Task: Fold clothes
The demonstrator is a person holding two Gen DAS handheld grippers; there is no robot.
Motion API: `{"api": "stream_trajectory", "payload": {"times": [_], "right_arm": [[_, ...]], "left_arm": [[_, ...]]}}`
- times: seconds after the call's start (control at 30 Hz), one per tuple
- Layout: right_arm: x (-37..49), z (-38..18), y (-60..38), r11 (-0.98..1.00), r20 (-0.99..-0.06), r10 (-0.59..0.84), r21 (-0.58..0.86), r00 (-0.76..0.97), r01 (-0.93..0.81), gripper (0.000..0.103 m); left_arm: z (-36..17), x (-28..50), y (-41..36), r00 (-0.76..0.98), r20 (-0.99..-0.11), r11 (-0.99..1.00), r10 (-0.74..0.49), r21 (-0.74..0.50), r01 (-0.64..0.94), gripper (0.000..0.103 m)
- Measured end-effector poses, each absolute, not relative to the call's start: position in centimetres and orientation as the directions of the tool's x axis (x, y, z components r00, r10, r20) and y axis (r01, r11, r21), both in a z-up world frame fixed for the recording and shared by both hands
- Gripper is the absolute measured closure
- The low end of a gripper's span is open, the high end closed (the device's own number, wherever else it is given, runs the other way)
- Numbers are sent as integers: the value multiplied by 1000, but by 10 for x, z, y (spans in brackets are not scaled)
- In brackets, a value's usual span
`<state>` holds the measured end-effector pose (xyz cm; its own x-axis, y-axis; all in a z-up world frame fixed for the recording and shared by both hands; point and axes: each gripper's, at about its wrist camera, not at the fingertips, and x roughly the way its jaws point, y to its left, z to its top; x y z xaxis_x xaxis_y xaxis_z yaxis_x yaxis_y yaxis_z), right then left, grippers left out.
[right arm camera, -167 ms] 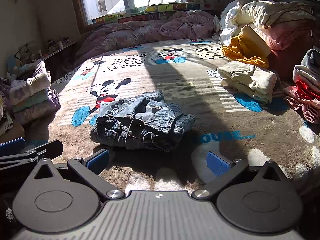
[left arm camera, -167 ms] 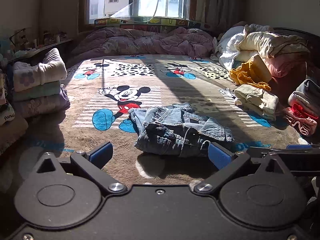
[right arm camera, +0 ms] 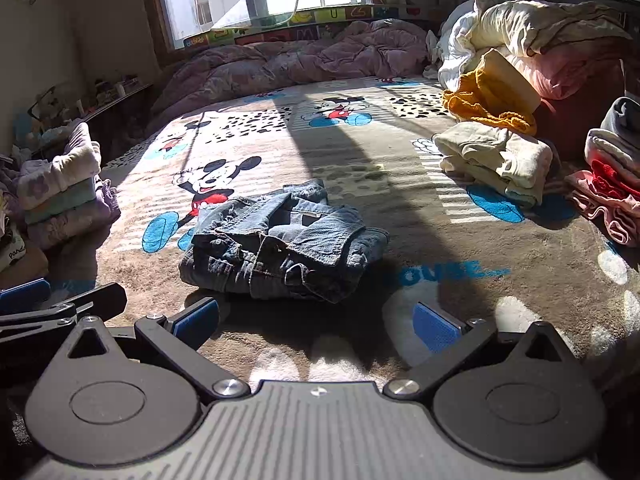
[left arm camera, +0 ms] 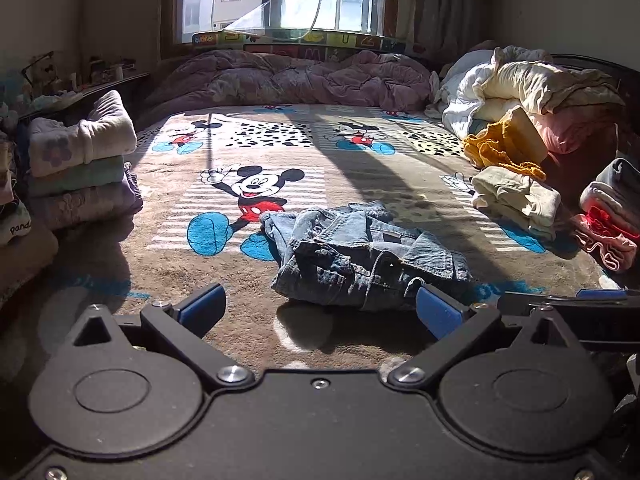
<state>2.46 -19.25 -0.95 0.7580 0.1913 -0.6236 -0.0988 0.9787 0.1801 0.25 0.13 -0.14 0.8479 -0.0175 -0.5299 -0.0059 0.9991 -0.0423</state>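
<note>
A folded blue denim jacket (left arm camera: pixel 368 258) (right arm camera: pixel 280 244) lies on the cartoon-mouse blanket (left arm camera: pixel 256 152) (right arm camera: pixel 360 148) covering the bed. My left gripper (left arm camera: pixel 320 310) hovers open just short of the jacket's near edge, its right blue pad close to the denim. Facing the same bundle from the right side, my right gripper (right arm camera: pixel 316 320) is open too, and nothing sits between its fingers. Each view catches the other gripper's blue-tipped fingers at its edge.
A stack of folded clothes (left arm camera: pixel 80 164) (right arm camera: pixel 64 188) stands at the left. Unfolded garments are heaped at the right: cream (left arm camera: pixel 516 200) (right arm camera: pixel 496 160), yellow (left arm camera: pixel 500 148), red and pink (left arm camera: pixel 604 224). A purple quilt (left arm camera: pixel 288 76) lies under the window.
Both views have shifted slightly, so the jacket sits a touch nearer to the grippers. Both grippers stay open and the jacket has not moved.
</note>
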Motion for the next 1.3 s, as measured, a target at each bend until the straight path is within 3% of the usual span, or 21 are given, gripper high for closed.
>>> {"api": "stream_trajectory", "payload": {"times": [1.3], "right_arm": [[23, -11, -197, 977, -625, 197, 191, 755, -97, 1]], "left_arm": [[-2, 0, -6, 844, -537, 999, -18, -40, -4, 0]]}}
